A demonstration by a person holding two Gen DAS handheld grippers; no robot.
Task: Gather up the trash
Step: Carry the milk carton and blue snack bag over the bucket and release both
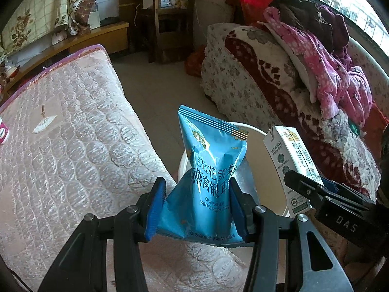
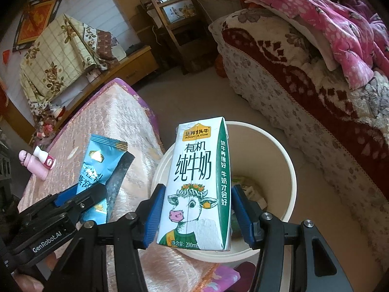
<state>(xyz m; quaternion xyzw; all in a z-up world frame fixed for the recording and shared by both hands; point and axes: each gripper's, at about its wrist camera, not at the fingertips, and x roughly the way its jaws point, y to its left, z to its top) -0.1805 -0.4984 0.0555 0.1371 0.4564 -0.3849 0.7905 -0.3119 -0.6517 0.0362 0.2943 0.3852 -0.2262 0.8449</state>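
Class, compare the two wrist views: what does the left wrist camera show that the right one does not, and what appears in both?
Only the left wrist view shows the window and the front of the blue packet.

Only the right wrist view shows the carton front with its cow, the trash lying in the bin, and a pink bottle on the mattress.

Both show the packet in the left gripper, the carton in the right gripper, the bin, the mattress and the sofa.

Two wrist views, close behind own fingers, facing forward and down; shared: cream bin [image 1: 257,131] [image 2: 289,168], mattress [image 1: 73,133] [image 2: 116,112].
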